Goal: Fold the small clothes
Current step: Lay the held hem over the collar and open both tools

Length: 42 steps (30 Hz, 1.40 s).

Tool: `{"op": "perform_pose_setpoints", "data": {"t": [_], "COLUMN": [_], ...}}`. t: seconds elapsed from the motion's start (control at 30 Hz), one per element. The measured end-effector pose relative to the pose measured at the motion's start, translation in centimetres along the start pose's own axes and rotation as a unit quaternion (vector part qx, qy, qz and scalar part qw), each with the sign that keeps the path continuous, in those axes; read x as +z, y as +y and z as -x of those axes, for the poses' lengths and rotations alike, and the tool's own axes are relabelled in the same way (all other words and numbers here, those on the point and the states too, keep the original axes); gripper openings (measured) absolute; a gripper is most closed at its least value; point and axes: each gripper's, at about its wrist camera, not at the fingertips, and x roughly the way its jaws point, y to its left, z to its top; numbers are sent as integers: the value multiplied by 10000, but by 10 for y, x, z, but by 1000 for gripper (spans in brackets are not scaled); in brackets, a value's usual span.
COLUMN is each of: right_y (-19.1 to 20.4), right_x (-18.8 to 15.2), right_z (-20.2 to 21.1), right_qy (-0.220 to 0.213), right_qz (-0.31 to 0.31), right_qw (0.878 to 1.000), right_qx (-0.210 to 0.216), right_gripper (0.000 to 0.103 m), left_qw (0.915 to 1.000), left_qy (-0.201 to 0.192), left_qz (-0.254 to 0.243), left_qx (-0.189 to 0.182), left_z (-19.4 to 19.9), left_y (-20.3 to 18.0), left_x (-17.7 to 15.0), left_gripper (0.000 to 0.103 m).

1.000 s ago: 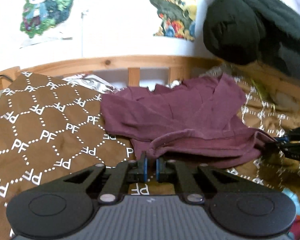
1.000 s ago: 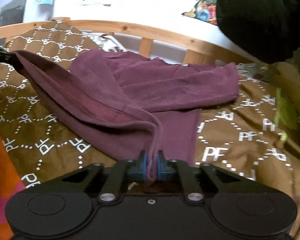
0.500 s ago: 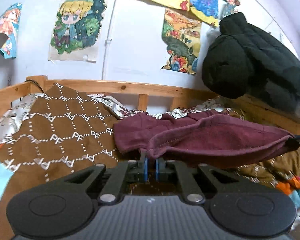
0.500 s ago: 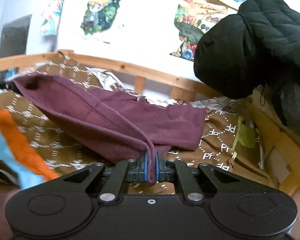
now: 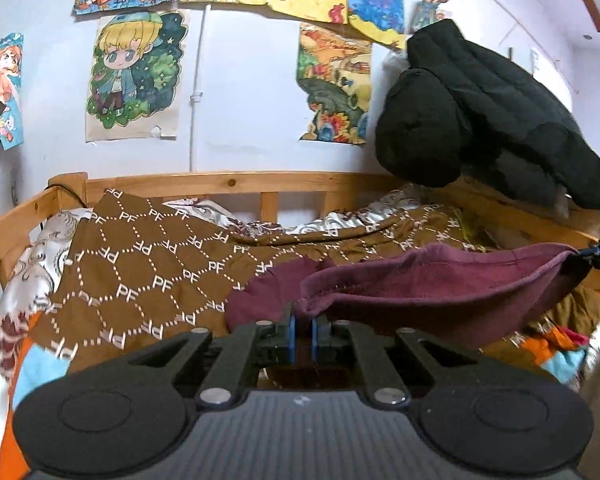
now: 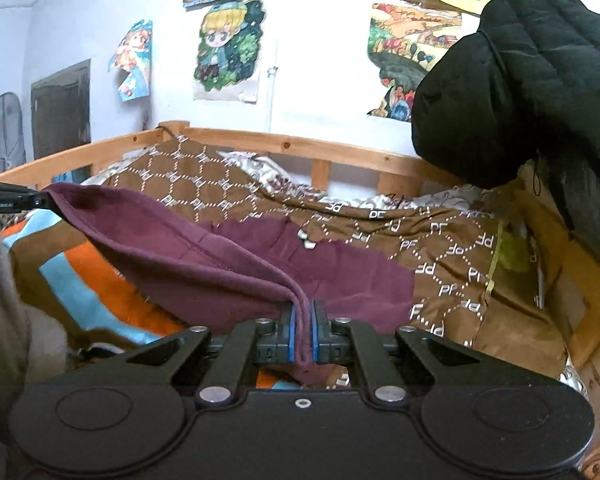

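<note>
apparently lifted, maroon garment (image 5: 440, 292) strung between left tongs (image 5: 302, 338), right tongs (image 6: 302, 336)

Garment (image 5: 440, 288) over bedspread (image 5: 148, 264), jacket (image 5: 480, 120) behind right.

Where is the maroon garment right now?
The maroon garment hangs stretched between both grippers over the brown PF-patterned blanket: the right gripper pinches one edge in the right wrist view, the left gripper the other.
</note>
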Motion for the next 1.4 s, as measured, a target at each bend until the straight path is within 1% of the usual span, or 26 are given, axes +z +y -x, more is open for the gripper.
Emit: {"op": "perform_pose_setpoints", "data": {"t": [0.1, 0.17, 0.3, 0.43, 0.57, 0.63, 0.73, 0.83, 0.97, 1.1, 1.27, 1.37, 1.4], "right_y": [-10, -21, -43, -66, -88, -98, -107, -116, -121, -125, -124, -122, -121], "right_x": [11, 22, 42, 59, 65, 63, 56, 45, 32, 26, 22, 22, 22], "right_z": [-21, -44, -93, -149, -205, -234, -273, -308, -333, -346, -354, -360, -362], "right_qy": [-73, -84, -64, -14, 105, 236, 450, 680, 846, 823, 728, 725, 765], "right_qz": [-38, -34, -61, -148, -226, -312, -445, -706, -829, -913, -868, -817, -818], "right_qw": [9999, 9998, 9992, 9983, 9971, 9962, 9943, 9920, 9899, 9893, 9898, 9893, 9886], "right_qx": [-102, -202, -395, -569, -724, -783, -853, -794, -781, -780, -866, -964, -1008], "right_gripper": [7, 7, 7, 7, 7, 7, 7, 7, 8, 9, 10, 14, 20], "left_qw": [9998, 9994, 9983, 9961, 9921, 9902, 9870, 9834, 9824, 9831, 9849, 9825, 9814], "left_qy": [101, 212, 462, 742, 1018, 1113, 1287, 1504, 1547, 1538, 1505, 1616, 1667], "left_qz": [170, 236, 247, 240, 533, 661, 791, 837, 882, 801, 544, 576, 588], "left_qx": [36, 98, 248, 408, 493, 527, 555, 576, 565, 582, 658, 720, 751], "left_z": [-34, -62, -127, -199, -269, -296, -327, -348, -361, -364, -366, -370, -371], "left_y": [6, 11, 20, 32, 44, 49, 57, 63, 71, 72, 69, 70, 70], "left_x": [26, 44, 75, 94, 95, 86, 68, 52, 43, 41, 41, 39, 38], "left_gripper": [7, 7, 7, 7, 7, 7, 7, 7, 7, 7, 8, 9, 10]}}
